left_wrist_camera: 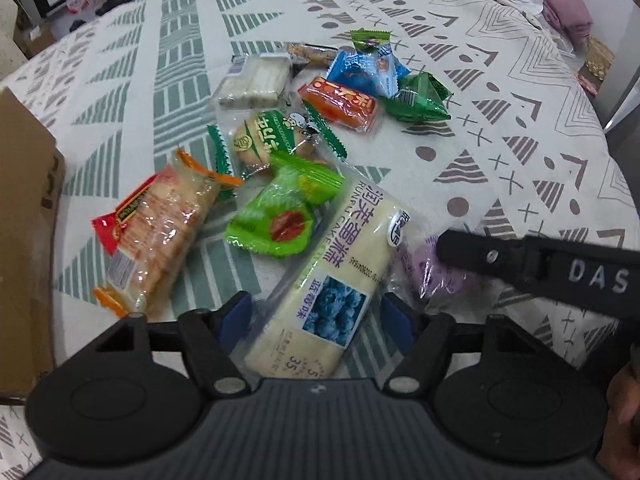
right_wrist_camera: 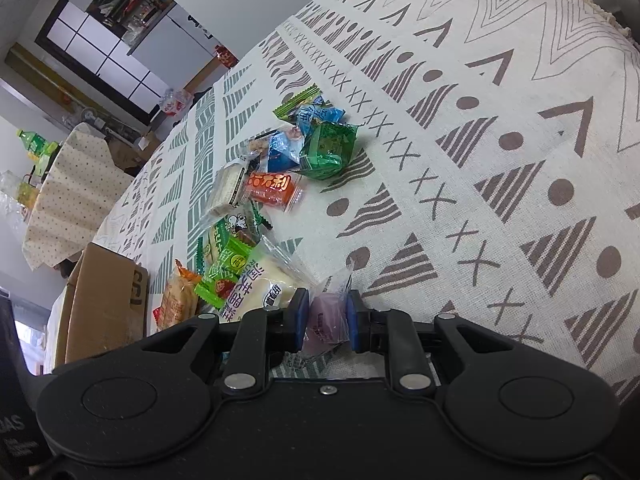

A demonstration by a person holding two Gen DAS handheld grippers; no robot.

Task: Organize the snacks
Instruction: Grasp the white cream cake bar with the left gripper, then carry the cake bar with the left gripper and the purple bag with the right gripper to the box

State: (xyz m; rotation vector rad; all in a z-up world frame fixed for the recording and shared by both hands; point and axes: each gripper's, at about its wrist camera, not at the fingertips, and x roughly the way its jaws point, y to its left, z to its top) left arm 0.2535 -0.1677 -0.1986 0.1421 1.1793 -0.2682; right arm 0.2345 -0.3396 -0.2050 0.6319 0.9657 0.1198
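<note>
A long white cake pack with a blueberry picture [left_wrist_camera: 340, 256] lies on the patterned tablecloth [left_wrist_camera: 520, 128]. My left gripper [left_wrist_camera: 318, 314] straddles its near end, and both blue pads touch the wrapper's edges. To its right a small purple snack packet [left_wrist_camera: 424, 268] sits in clear wrap. In the right wrist view my right gripper [right_wrist_camera: 326, 318] is shut on that purple packet [right_wrist_camera: 326, 320], low over the cloth. One black finger [left_wrist_camera: 480, 256] of the right gripper reaches in from the right in the left wrist view.
Several more snacks lie in a loose pile: a cracker pack [left_wrist_camera: 156, 236], a bright green pack [left_wrist_camera: 276, 216], a cookie pack [left_wrist_camera: 272, 136], an orange bar [left_wrist_camera: 340, 104], blue [left_wrist_camera: 364, 68] and dark green [left_wrist_camera: 420, 100] packets. A cardboard box [left_wrist_camera: 24, 220] stands at the left edge.
</note>
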